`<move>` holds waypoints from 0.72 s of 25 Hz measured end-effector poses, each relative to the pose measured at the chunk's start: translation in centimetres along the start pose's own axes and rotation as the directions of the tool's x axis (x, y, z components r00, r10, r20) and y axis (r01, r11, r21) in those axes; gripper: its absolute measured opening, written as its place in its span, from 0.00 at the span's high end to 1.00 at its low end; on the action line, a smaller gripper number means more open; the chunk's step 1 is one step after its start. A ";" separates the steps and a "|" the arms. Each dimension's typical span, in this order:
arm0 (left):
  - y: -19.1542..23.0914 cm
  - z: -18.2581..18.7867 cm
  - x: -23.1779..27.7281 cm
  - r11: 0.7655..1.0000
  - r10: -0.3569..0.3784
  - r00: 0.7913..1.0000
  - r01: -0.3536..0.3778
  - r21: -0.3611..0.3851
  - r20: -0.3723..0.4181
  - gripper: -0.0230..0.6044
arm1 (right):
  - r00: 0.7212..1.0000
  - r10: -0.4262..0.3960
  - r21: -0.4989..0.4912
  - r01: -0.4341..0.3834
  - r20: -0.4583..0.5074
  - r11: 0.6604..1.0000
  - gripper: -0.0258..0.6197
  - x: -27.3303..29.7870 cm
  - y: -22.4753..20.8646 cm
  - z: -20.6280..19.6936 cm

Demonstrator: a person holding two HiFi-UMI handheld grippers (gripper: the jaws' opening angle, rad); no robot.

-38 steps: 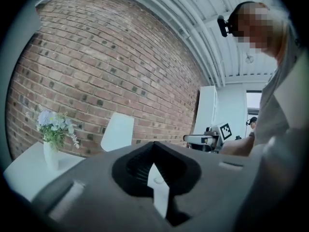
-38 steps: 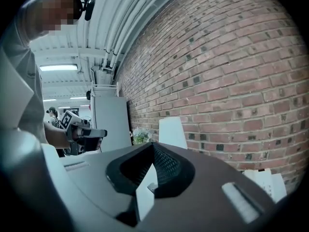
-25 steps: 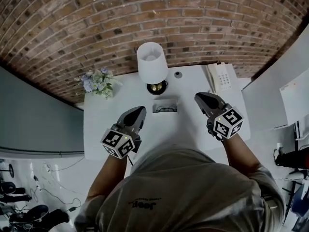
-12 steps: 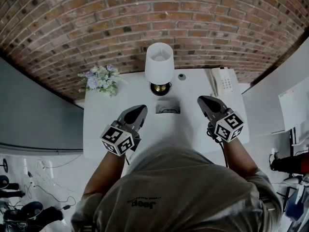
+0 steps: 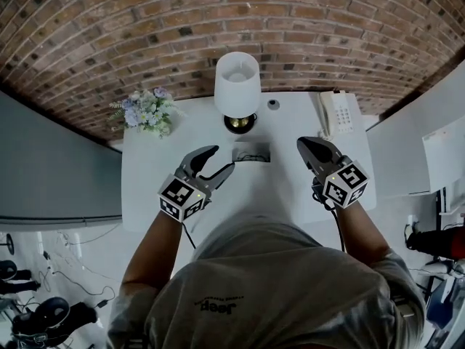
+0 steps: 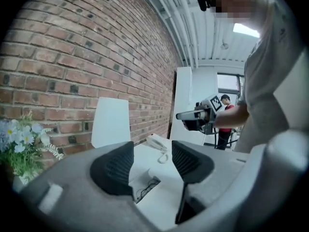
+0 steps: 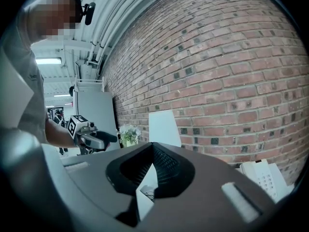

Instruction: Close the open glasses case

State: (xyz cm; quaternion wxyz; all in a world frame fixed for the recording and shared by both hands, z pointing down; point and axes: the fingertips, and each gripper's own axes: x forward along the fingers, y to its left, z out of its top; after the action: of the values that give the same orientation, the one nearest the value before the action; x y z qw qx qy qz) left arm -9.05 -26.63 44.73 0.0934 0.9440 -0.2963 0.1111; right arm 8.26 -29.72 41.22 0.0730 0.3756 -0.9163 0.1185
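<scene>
The open glasses case (image 5: 251,152) lies on the white table (image 5: 152,187) in front of the lamp, dark glasses showing inside it. My left gripper (image 5: 220,160) is just left of the case and apart from it. Its jaws have just been opening and hold nothing. In the left gripper view the case (image 6: 147,190) shows low in the gap of that gripper (image 6: 152,163). My right gripper (image 5: 305,145) hovers to the right of the case, shut and empty. Its tips (image 7: 153,151) meet in its own view, and a sliver of the case (image 7: 147,193) shows below them.
A white lamp (image 5: 237,86) stands behind the case, a bunch of flowers (image 5: 145,111) at the table's back left, and a white telephone (image 5: 338,113) at the back right. A brick wall (image 5: 232,20) runs behind the table.
The left gripper's jaws have opened from shut, and it has sunk and rolled, ending closer to the case. The right gripper has stayed where it was.
</scene>
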 end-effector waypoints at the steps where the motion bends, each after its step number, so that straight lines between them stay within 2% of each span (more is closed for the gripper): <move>1: 0.3 -0.7 0.6 1.000 -0.001 1.000 0.001 0.026 -0.023 0.57 | 1.000 0.002 0.002 -0.002 -0.003 1.000 0.95 0.2 -0.2 -0.3; 5: 1.5 -4.1 3.1 0.991 -0.001 0.991 0.018 0.130 -0.131 0.52 | 1.000 -0.002 0.002 0.002 -0.016 1.000 0.95 1.0 -0.9 -1.9; 7: 2.1 -5.2 4.3 0.985 -0.003 0.989 0.029 0.169 -0.150 0.51 | 1.000 -0.008 0.003 0.008 -0.022 1.000 0.95 1.4 -1.3 -2.7; 12: 3.4 -8.8 6.7 0.978 -0.012 0.977 0.056 0.203 -0.212 0.48 | 0.999 -0.018 0.018 0.018 -0.039 1.000 0.95 2.4 -2.3 -4.7; 18: 4.8 -13.4 9.5 0.957 -0.024 0.956 0.106 0.269 -0.293 0.43 | 0.998 -0.028 0.034 0.030 -0.065 0.999 0.95 3.7 -3.4 -7.4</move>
State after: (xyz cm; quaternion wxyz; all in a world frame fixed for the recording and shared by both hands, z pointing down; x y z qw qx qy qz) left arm -6.27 -32.36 60.62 0.0037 0.9308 -0.2295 0.2845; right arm 8.39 -32.56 49.69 0.0974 0.3862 -0.9056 0.1456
